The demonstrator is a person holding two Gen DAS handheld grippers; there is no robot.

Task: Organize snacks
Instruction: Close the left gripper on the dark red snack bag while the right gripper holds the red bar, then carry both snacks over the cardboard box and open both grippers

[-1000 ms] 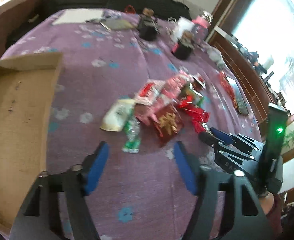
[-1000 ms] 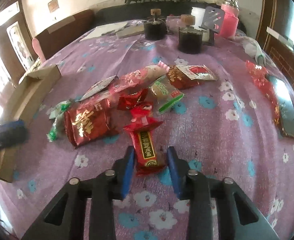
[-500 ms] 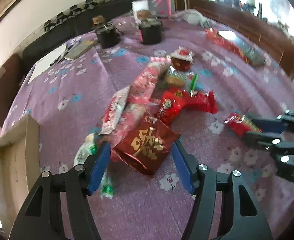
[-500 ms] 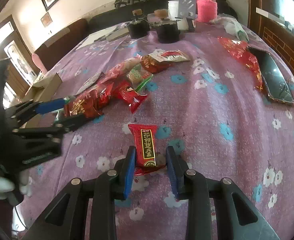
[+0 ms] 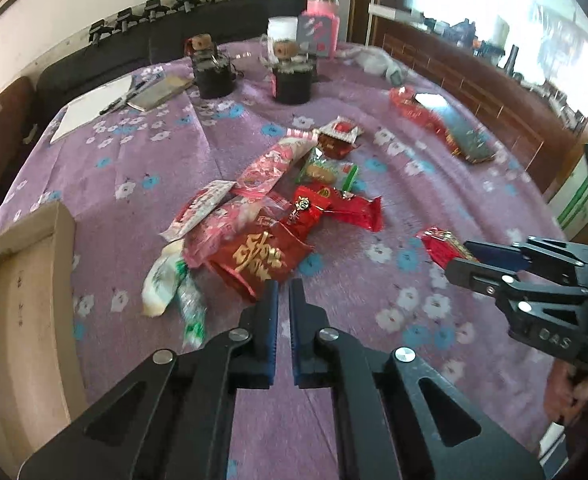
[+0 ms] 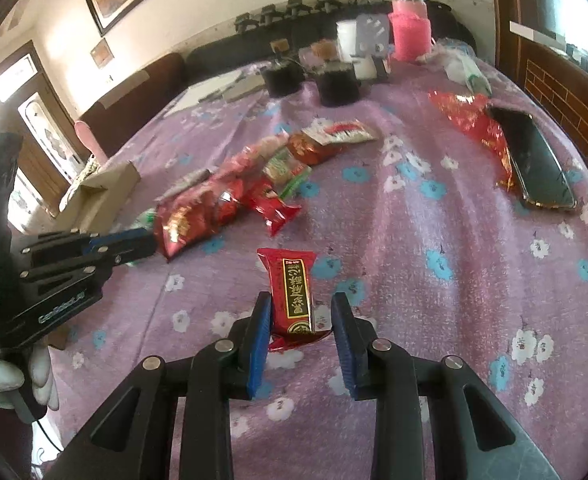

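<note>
Your left gripper (image 5: pixel 282 290): jaws just closed, pinching the big red packet's (image 5: pixel 258 258) edge | your right gripper (image 6: pixel 301 312): clamped on the red snack bar (image 6: pixel 292 292)

Two black handheld grippers with blue finger pads

The left gripper (image 5: pixel 282 300) and the right gripper (image 6: pixel 301 312) show silver screws; white lettering marks each body, and a white glove (image 6: pixel 12 376) grips the left handle.

"DAS" on right gripper (image 5: pixel 457 258) body; gold 囍 on red snack pack (image 5: pixel 260 258).
</note>
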